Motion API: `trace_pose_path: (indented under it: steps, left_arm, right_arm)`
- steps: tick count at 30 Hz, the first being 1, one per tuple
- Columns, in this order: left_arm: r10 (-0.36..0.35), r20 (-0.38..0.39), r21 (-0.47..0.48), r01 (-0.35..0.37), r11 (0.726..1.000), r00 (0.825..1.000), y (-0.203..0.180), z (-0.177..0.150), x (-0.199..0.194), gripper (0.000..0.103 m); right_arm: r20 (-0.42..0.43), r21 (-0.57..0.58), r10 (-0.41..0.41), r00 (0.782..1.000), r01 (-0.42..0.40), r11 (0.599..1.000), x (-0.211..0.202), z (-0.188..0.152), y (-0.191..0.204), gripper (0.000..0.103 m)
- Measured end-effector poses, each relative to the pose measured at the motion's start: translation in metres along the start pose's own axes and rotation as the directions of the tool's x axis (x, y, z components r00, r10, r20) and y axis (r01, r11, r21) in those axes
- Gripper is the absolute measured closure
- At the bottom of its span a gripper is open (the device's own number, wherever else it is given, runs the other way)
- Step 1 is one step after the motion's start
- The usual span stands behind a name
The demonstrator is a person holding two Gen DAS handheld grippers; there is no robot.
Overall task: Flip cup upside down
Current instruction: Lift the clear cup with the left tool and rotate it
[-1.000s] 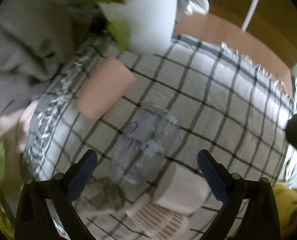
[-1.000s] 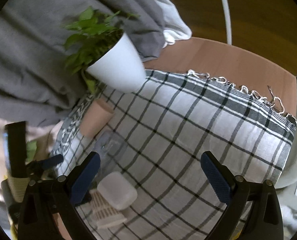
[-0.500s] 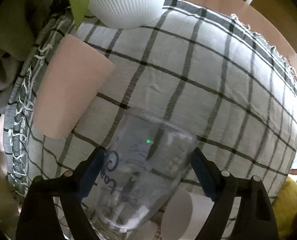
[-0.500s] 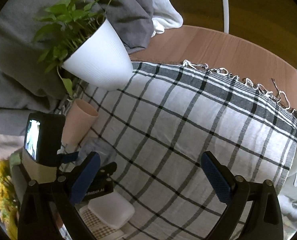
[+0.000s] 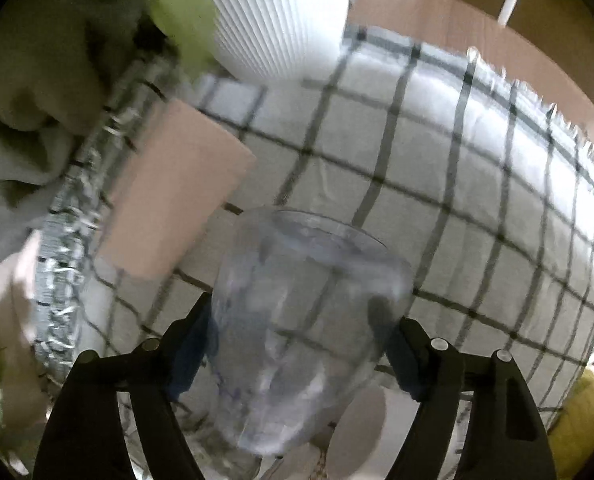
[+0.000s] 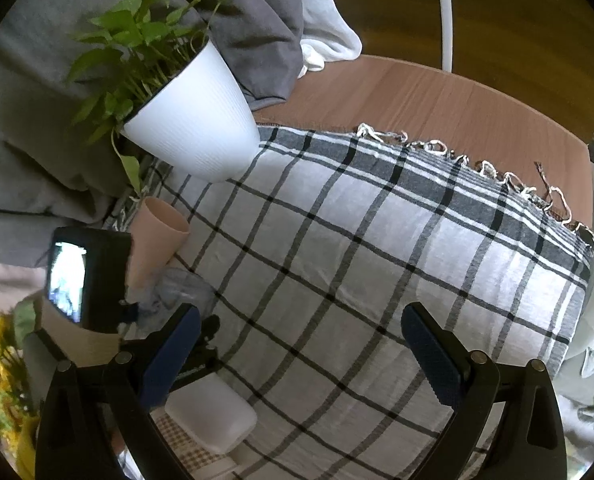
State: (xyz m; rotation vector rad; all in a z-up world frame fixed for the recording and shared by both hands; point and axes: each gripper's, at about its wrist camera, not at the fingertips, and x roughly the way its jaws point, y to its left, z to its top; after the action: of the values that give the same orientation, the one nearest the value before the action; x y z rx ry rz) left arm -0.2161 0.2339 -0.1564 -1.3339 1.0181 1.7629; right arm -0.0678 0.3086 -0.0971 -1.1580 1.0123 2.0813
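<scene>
Your left gripper (image 5: 301, 344) has its two blue pads pressed against opposite sides of the clear cup (image 5: 305, 320), so the jaws are clamped on it. The cup's open rim points away from you, toward the far side of the checked cloth (image 5: 477, 208), and its narrower base sits close to the camera; the picture is blurred, so you cannot tell whether the cup touches the cloth.

Just left of the cup stands the pink tumbler (image 5: 173, 204), near the cloth's fringed left edge. Beyond it, at the far left, the white ribbed plant pot (image 5: 281, 16) rests on the cloth's far corner. At the near edge, below your right-hand pad, a white rounded box (image 5: 357, 436) lies close under the cup's base.

Your right gripper (image 6: 297, 354) hangs with its jaws wide apart and nothing between them, over the middle of the cloth. From there you see the left gripper's body with its lit screen (image 6: 67, 280) at the near left, the cup a grey blur just beside it, the tumbler behind it and the pot farther back.

The cloth to the right and far side of the cup lies bare up to its fringed far edge (image 6: 477, 164), where brown tabletop (image 6: 437, 96) shows.
</scene>
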Motion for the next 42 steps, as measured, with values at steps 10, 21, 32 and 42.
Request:
trace_pose_path:
  steps: [10,21,32,42]
  left_arm:
    - [0.026,0.243,-0.226,0.03,0.974,0.97,0.037,-0.044,-0.106,0.028]
    - [0.063,0.298,-0.488,0.095,0.868,0.953,0.022,-0.154,-0.175,0.028]
    - [-0.053,0.121,-0.746,0.126,0.654,0.991,-0.054,-0.263,-0.134,0.029]
    - [-0.317,0.024,-0.835,0.193,0.515,0.948,-0.102,-0.292,-0.076,0.029]
  right_arm:
    - [0.091,-0.047,0.071,0.993,-0.067,0.997,-0.045,0.005,0.001,0.002]
    - [0.038,-0.281,0.25,0.968,-0.229,0.932,-0.099,-0.02,0.03,0.002]
    - [-0.178,-0.576,0.234,0.956,-0.294,0.763,-0.094,-0.078,0.042,0.002]
    - [-0.282,-0.615,0.164,0.945,-0.309,0.726,-0.074,-0.089,0.015,0.002]
